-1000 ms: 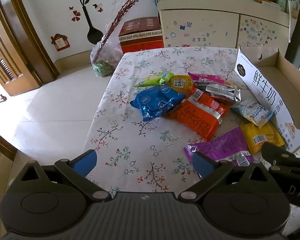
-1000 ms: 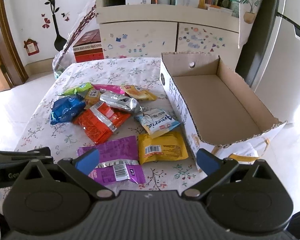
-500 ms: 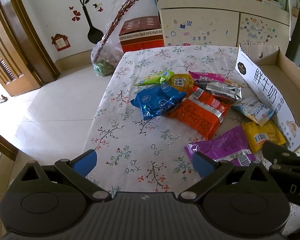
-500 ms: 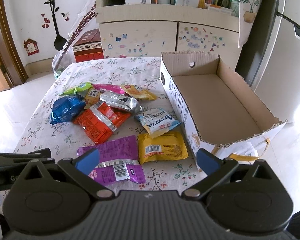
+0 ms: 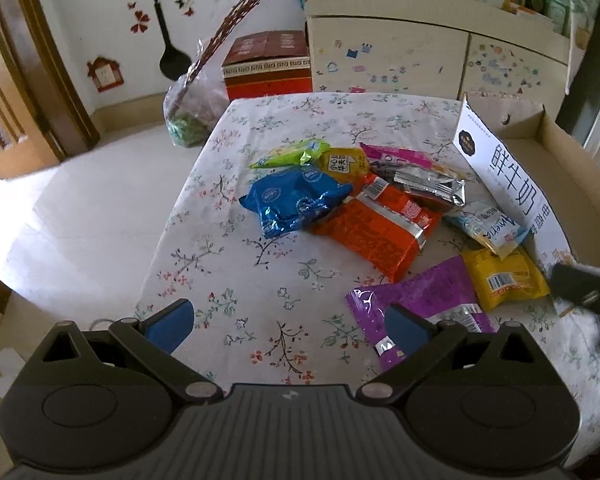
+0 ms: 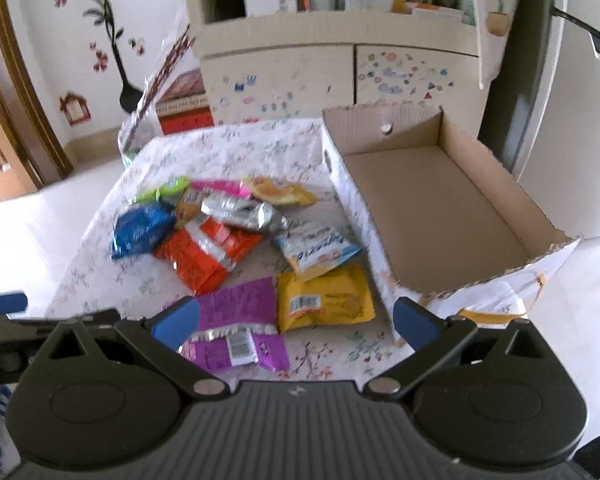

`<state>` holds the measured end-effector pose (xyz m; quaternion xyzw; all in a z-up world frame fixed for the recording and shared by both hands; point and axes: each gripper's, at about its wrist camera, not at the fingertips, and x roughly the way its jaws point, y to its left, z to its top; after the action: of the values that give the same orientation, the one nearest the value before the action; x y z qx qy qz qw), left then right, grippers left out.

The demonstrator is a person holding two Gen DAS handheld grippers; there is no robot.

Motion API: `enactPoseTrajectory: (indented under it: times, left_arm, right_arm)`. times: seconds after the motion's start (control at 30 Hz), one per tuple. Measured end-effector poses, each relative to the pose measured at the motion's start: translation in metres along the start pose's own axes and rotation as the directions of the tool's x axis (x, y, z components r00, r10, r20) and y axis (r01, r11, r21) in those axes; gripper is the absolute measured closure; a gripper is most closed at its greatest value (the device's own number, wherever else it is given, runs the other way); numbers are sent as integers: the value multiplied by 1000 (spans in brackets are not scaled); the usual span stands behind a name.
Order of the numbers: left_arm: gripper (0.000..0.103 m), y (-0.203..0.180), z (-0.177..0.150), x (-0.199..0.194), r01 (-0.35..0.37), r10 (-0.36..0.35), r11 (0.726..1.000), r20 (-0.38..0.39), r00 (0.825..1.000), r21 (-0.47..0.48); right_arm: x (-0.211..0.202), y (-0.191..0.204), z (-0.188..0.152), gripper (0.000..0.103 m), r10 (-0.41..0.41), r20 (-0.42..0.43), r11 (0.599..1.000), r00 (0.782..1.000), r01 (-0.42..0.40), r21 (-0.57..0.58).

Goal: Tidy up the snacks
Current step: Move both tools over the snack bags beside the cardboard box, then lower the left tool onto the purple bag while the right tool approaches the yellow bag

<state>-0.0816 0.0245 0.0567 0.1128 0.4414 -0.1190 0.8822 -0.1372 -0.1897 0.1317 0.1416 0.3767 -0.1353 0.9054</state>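
I hold my left gripper [image 5: 288, 326] low over the near edge of the floral tablecloth [image 5: 236, 264], its 2 blue-tipped fingers spread wide with nothing between them. My right gripper [image 6: 296, 320] hangs the same way, fingers wide apart and empty, above the near end of the snack pile.

The snacks lie loose on the cloth, left of the cardboard box [image 6: 440, 216], whose long axis runs from me toward the cabinet [image 6: 340, 76]; its open top faces up and nothing is visible inside it. Nearest me is the purple packet [image 6: 236, 320], lying flat with its long axis running away from me and its barcode end toward me. Just right of it sits the yellow packet [image 6: 324, 300], barcode up, its long side lying across my view. Beyond that the light-blue packet [image 6: 316, 248] lies tilted, one corner overlapping the yellow one. The orange packet [image 6: 204, 252] lies diagonally, its far end tucked under the silver packet [image 6: 240, 212]. The blue packet [image 6: 140, 232] sits at the pile's left, with green [image 6: 164, 190], pink [image 6: 220, 188] and another yellow wrapper [image 6: 280, 194] at the far side.
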Motion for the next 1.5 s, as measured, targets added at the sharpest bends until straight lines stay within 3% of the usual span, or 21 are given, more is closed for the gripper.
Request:
enactPoseTrajectory:
  times: [0.3,0.43,0.53,0.67,0.9,1.13,1.37,1.5]
  left_arm:
    - [0,3,-3,15,108,-111,991,-40,993,-76]
    - [0,-16,-6,24,123,-124,992,-46,991,-37]
    - [0,-30,-8,28,161,-161,987,-44,986,-2]
    - [0,-51,-11,33,160,-159,984,-17,987,73]
    - [0,-79,-13,42,192,-207,954,45,977,229]
    - [0,-87,-16,73,206,-215,936,1,977,285]
    - [3,-69,-19,76,225,-221,956,-43,974,187]
    - [4,-38,-18,78,145,-144,989,-63,988,21]
  right_arm:
    - [-11,-57,10,1,109,39,976,993,-115,186]
    - [-4,-69,8,1,184,46,947,982,-190,260]
    - [1,-70,6,1,186,38,943,982,-189,275]
    - [4,-69,2,1,218,33,937,975,-219,271]
    - [13,-69,-5,2,240,9,930,971,-233,285]
    - [20,-76,-8,2,246,3,918,969,-233,322]
    - [29,-77,-10,2,270,-20,900,963,-246,361]
    - [33,-74,-12,5,269,-28,901,963,-241,362]
